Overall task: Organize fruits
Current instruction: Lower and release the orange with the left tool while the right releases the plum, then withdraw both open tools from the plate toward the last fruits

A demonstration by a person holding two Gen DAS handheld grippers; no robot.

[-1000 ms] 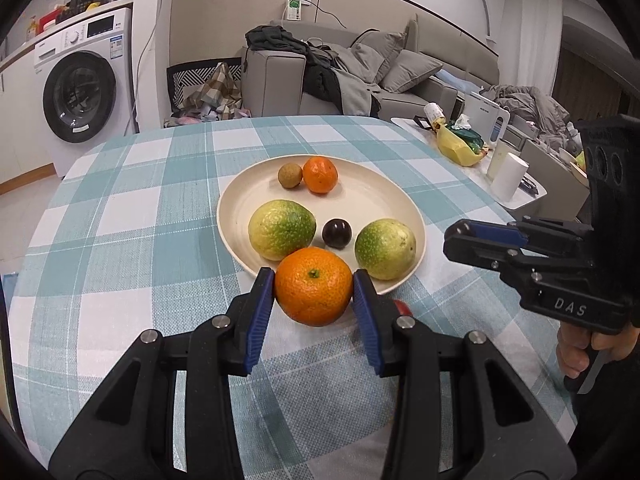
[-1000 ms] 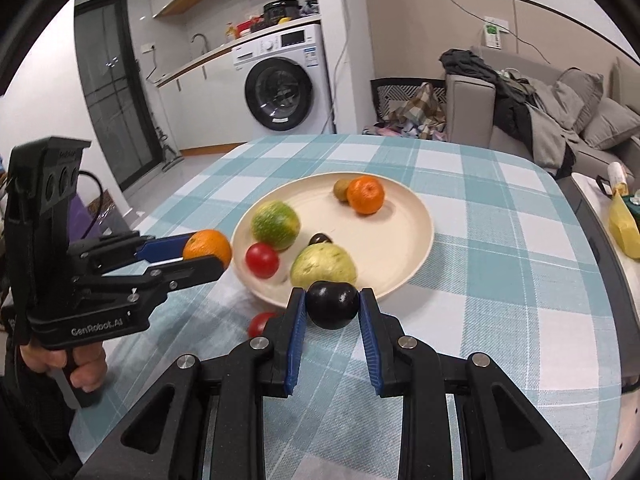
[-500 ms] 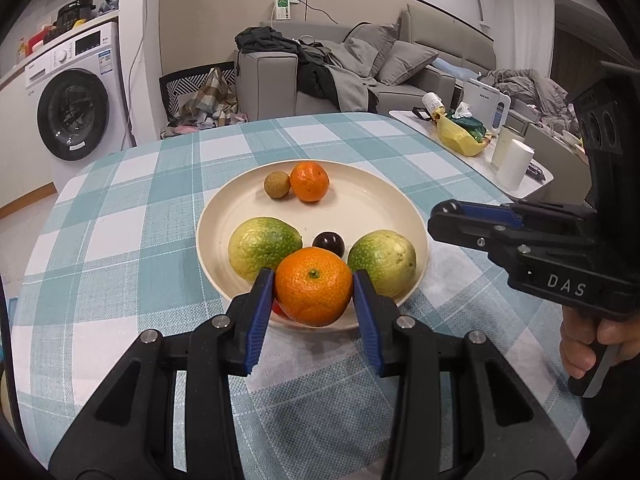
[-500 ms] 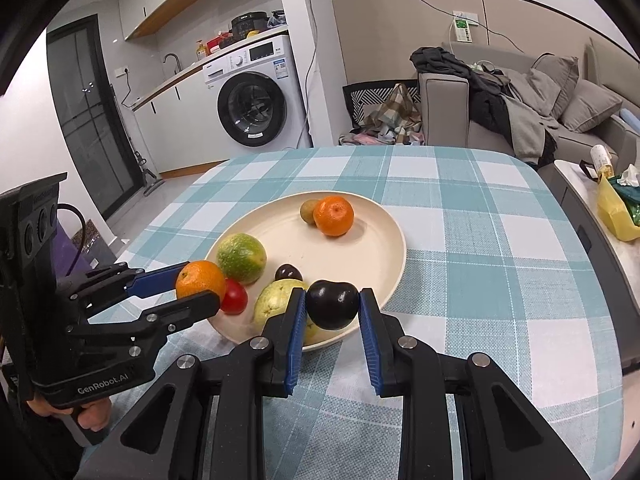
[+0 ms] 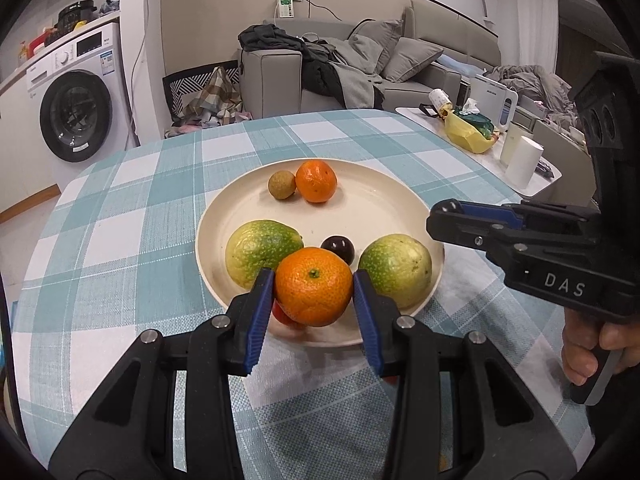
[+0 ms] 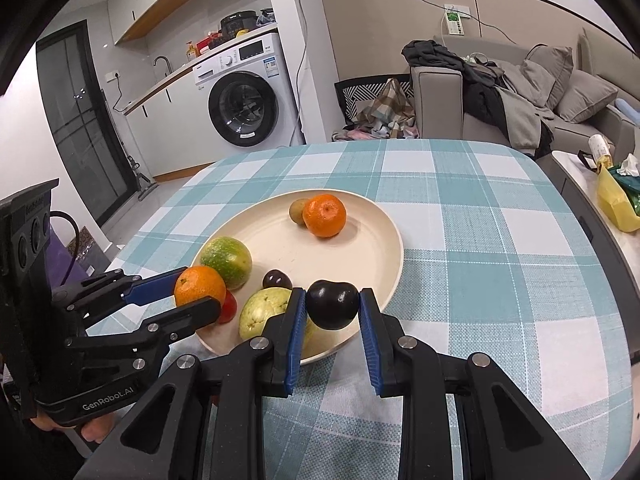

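A cream plate (image 5: pixel 372 216) (image 6: pixel 372 232) sits on the checked table. It holds two green fruits (image 5: pixel 262 250) (image 5: pixel 396 268), a small orange (image 5: pixel 316 181), a small brown fruit (image 5: pixel 282 185), a dark fruit (image 5: pixel 339 249) and a red fruit (image 6: pixel 228 307). My left gripper (image 5: pixel 314 286) is shut on an orange (image 5: pixel 314 286) above the plate's near rim. My right gripper (image 6: pixel 332 310) is shut on a dark plum (image 6: pixel 332 310) over the plate's near right rim, above a green fruit (image 6: pixel 264 312).
The right gripper's body (image 5: pixel 560 248) stands close on the right in the left wrist view. The left gripper (image 6: pixel 120 320) is at the lower left in the right wrist view. A side table (image 5: pixel 480 148) with cups and a yellow bag stands beyond the table's right edge.
Both grippers have moved forward with their fruit, from above the tablecloth in front of the plate to over the plate's near rim.
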